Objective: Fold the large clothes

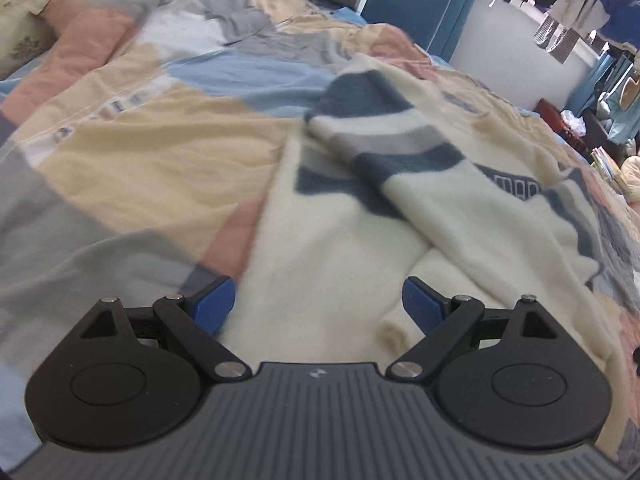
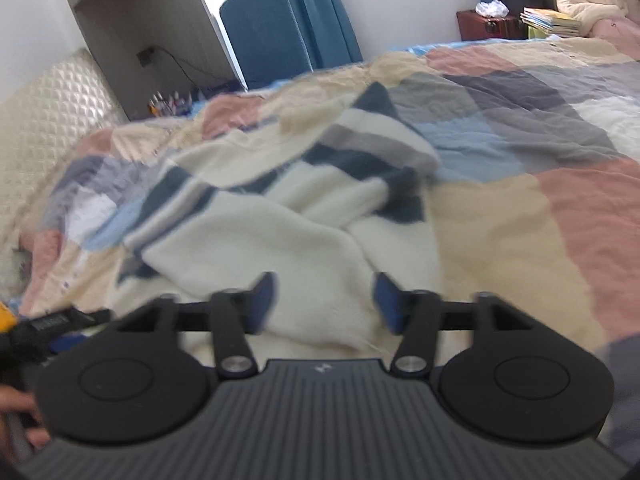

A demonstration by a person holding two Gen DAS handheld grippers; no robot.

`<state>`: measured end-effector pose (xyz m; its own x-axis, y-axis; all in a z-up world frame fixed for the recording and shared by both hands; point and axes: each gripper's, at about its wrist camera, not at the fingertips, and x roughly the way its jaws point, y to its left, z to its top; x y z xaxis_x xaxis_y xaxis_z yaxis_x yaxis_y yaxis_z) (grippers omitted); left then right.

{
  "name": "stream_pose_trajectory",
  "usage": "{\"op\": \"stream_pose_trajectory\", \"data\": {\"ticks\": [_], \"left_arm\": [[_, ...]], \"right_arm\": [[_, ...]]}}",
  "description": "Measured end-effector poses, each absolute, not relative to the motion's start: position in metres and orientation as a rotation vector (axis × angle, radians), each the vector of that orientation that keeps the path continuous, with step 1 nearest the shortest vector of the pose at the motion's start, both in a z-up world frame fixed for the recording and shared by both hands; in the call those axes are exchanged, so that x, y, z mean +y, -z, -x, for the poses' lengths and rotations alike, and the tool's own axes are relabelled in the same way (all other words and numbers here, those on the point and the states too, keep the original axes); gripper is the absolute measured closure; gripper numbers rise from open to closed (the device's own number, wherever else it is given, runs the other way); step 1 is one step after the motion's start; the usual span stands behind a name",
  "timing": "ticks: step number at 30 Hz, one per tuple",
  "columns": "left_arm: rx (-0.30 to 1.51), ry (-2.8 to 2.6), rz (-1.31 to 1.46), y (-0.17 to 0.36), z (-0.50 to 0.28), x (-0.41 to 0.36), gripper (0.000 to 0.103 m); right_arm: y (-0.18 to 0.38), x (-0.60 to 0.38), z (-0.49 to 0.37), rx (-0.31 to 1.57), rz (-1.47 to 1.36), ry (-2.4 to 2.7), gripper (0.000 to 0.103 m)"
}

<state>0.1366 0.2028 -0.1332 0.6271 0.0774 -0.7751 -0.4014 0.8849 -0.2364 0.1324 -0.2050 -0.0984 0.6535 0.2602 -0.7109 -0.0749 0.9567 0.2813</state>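
Note:
A cream sweater (image 1: 344, 240) with navy and grey stripes lies crumpled on a patchwork quilt (image 1: 132, 168), one striped sleeve folded across its body. My left gripper (image 1: 319, 304) hangs above the sweater's near cream part, its blue pads wide apart with nothing between them. In the right wrist view the same sweater (image 2: 256, 236) lies spread ahead, its sleeves crossed over the middle. My right gripper (image 2: 324, 300) stands open over the near hem, pads apart from the cloth. The picture is blurred.
The quilt (image 2: 520, 184) covers a bed with a padded cream headboard (image 2: 44, 120) at the left. A blue chair (image 2: 264, 32), blue curtains and a red box (image 2: 492, 24) with books stand beyond the bed. Clothes hang at the far right (image 1: 576, 12). A hand (image 2: 20, 420) shows at the lower left.

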Motion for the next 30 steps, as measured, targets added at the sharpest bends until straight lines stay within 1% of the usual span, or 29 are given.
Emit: {"op": "stream_pose_trajectory", "data": {"ticks": [3,6,11,12,17,20,21,22,23,25,26,28,29,30], "left_arm": [[0.872,-0.318,0.433,0.129,-0.118,0.214,0.010],[0.916,-0.359,0.519,0.141,-0.105,0.231,0.010],[0.984,-0.387,0.690,0.168,-0.095,0.254,0.010],[0.985,-0.381,0.695,0.168,-0.094,0.255,0.010],[1.003,-0.317,0.686,0.171,-0.093,0.243,0.010],[1.025,-0.303,0.651,0.171,-0.095,0.236,0.011],[1.024,-0.295,0.649,0.169,-0.094,0.234,0.011],[1.023,-0.289,0.648,0.168,-0.092,0.233,0.014],[1.022,-0.286,0.643,0.167,-0.092,0.232,0.016],[1.014,-0.280,0.635,0.162,-0.088,0.229,0.026],[1.011,-0.280,0.631,0.161,-0.086,0.228,0.028],[1.004,-0.263,0.625,0.154,-0.080,0.225,0.044],[1.002,-0.249,0.625,0.153,-0.082,0.225,0.051],[0.996,-0.225,0.631,0.150,-0.079,0.225,0.071]], "right_arm": [[0.114,-0.222,-0.128,0.919,-0.250,-0.168,0.018],[0.135,-0.241,-0.128,1.006,-0.385,-0.115,0.018],[0.166,-0.245,-0.127,1.093,-0.610,-0.133,0.018],[0.170,-0.244,-0.127,1.104,-0.642,-0.151,0.017],[0.173,-0.232,-0.120,1.090,-0.782,-0.336,0.017],[0.167,-0.221,-0.115,1.063,-0.739,-0.356,0.023],[0.168,-0.219,-0.114,1.066,-0.733,-0.345,0.028],[0.171,-0.217,-0.115,1.076,-0.722,-0.327,0.034],[0.174,-0.217,-0.117,1.091,-0.710,-0.300,0.038],[0.183,-0.220,-0.120,1.116,-0.709,-0.222,0.060],[0.186,-0.223,-0.120,1.119,-0.722,-0.190,0.064],[0.188,-0.226,-0.119,1.107,-0.751,-0.169,0.074],[0.187,-0.225,-0.118,1.096,-0.762,-0.179,0.077],[0.184,-0.226,-0.116,1.080,-0.776,-0.198,0.081]]}}
